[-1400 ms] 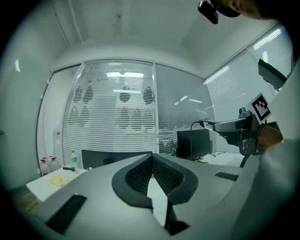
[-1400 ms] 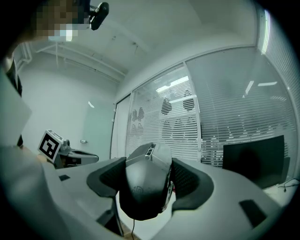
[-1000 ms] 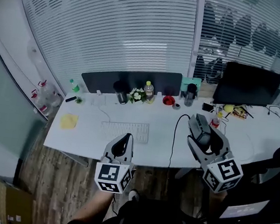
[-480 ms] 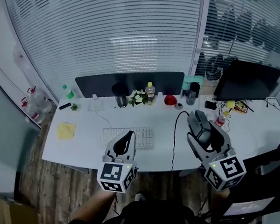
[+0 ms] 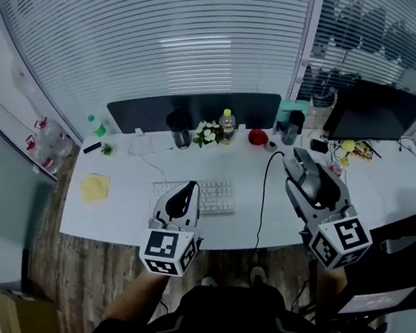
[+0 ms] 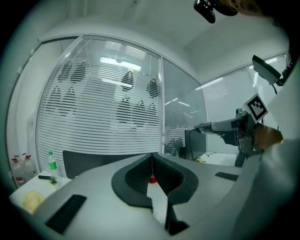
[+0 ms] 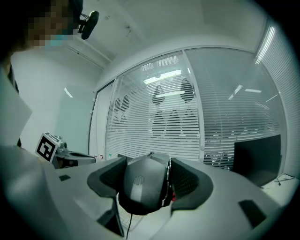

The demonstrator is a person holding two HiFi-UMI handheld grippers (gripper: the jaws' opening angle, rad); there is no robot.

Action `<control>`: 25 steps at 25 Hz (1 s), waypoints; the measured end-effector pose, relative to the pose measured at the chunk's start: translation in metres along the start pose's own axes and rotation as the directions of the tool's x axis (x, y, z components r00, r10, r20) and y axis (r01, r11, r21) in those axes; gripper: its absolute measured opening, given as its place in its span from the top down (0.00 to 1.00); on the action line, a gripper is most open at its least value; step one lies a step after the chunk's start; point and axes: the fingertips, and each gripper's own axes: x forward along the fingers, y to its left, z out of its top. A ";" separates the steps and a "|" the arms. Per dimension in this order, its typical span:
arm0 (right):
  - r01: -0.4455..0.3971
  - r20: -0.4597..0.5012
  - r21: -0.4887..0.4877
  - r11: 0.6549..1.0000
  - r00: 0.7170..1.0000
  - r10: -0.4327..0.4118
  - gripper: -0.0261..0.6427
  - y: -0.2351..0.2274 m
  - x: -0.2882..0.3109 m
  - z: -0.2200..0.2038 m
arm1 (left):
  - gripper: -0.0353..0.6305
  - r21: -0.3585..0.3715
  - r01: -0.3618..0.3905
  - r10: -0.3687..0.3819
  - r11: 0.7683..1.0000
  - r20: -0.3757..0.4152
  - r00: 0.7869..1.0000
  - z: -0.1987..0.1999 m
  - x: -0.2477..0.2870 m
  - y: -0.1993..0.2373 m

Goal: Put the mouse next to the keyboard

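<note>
Since 1 s ago: head view has swung, so the window post sits further toward 3 o'clock in frame. Right tool [image 5: 300, 172] has come up a bit toward 12. Left tool [image 5: 188, 190] is in roughly the same spot.

Right tool: jaws pinching the mouse [image 7: 140, 183], one pad on each flank, with the mouse's back end facing the camera. In the head view the mouse is in the tool at 3 o'clock of the keyboard [image 5: 216, 196], with a clear gap between them. Can't tell its height over the tabletop [image 5: 121, 204].

The mouse cable [image 5: 262, 198] arcs from the mouse toward 9 o'clock, then drops straight to 6 o'clock across the tabletop and past the near edge.

Left tool: jaws pressed together at the tips, nothing held. A bit of red shows through the gap behind the tips. In the head view it overlaps the keyboard's left half.

Other tabletop items:
- Yellow pad [image 5: 95, 186] at 9 o'clock of the keyboard, well apart.
- At 12 o'clock, a dark divider panel [image 5: 147, 114] along the back edge. In front of it are flowers [image 5: 206, 134], a bottle [image 5: 228, 123] and a red bowl [image 5: 257, 136].
- Dark monitor [image 5: 375, 110] at 2 o'clock.
</note>
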 end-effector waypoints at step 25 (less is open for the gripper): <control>-0.151 -0.289 0.102 0.983 0.941 0.174 0.54 -0.059 0.113 -0.196 | 0.90 -0.025 -0.237 0.225 0.971 -0.229 0.947 -0.097 0.053 -0.014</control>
